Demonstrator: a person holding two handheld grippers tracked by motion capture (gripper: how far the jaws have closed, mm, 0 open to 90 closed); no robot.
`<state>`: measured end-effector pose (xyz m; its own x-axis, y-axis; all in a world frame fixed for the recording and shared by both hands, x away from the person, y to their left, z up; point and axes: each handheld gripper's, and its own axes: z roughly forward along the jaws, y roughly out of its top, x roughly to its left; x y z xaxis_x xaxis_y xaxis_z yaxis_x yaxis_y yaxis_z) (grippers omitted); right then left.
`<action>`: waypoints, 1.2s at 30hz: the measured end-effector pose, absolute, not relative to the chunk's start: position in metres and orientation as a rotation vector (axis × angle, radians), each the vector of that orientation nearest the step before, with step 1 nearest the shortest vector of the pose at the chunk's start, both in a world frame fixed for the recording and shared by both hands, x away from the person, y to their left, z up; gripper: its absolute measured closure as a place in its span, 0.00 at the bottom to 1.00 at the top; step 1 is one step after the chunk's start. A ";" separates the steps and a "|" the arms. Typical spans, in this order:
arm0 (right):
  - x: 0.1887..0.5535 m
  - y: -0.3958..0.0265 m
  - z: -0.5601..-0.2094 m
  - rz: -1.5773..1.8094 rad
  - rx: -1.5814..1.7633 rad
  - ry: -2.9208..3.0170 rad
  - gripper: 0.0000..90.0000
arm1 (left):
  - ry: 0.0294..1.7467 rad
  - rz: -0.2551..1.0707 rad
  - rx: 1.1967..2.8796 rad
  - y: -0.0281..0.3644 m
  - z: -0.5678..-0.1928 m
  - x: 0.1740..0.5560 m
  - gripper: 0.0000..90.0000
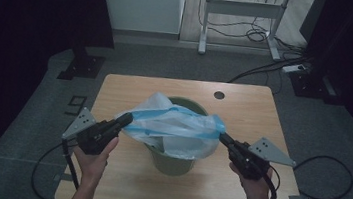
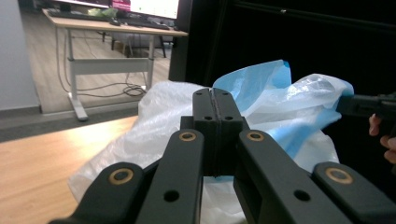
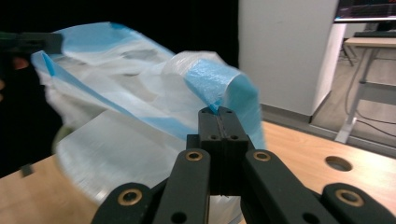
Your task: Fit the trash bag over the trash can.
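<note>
A translucent white plastic bag with blue edge strips (image 1: 176,127) is stretched over a green bin (image 1: 172,163) in the middle of the wooden table (image 1: 248,117). My left gripper (image 1: 127,119) is shut on the bag's left edge, and its closed jaws (image 2: 213,95) press into the film (image 2: 289,93). On the opposite side my right gripper (image 1: 223,136) is shut on the blue rim, pinching it at the jaw tips (image 3: 218,112). The bag (image 3: 116,107) hangs between the two grippers, above the bin's mouth.
A round hole (image 1: 219,95) sits near the table's far edge. Beyond the table stand a white cabinet (image 1: 143,0) and a desk frame (image 1: 242,16) with cables on the floor. Dark curtains flank both sides.
</note>
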<state>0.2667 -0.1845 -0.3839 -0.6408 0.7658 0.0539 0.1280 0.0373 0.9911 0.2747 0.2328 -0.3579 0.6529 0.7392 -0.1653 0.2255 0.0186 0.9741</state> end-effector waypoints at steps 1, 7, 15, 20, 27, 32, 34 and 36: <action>0.263 -0.183 -0.386 1.648 0.896 1.824 0.99 | 0.833 0.482 1.539 0.234 -0.360 0.273 1.00; 0.251 -0.180 -0.404 1.642 0.895 1.871 0.99 | 0.842 0.466 1.536 0.238 -0.369 0.268 1.00; 0.245 -0.182 -0.411 1.672 0.920 1.823 0.78 | 0.829 0.451 1.542 0.236 -0.374 0.265 1.00; 0.248 -0.184 -0.394 1.700 0.928 1.795 0.61 | 0.829 0.445 1.539 0.236 -0.375 0.264 1.00; 0.275 -0.172 -0.379 1.705 0.948 1.875 0.63 | 0.838 0.428 1.518 0.241 -0.380 0.264 1.00; 0.280 -0.163 -0.379 1.694 0.919 1.902 0.99 | 0.849 0.437 1.500 0.246 -0.382 0.263 1.00; 0.273 -0.159 -0.381 1.671 0.874 1.899 0.99 | 0.857 0.443 1.485 0.249 -0.383 0.262 1.00; 0.262 -0.157 -0.383 1.644 0.834 1.891 0.99 | 0.864 0.443 1.468 0.252 -0.385 0.261 1.00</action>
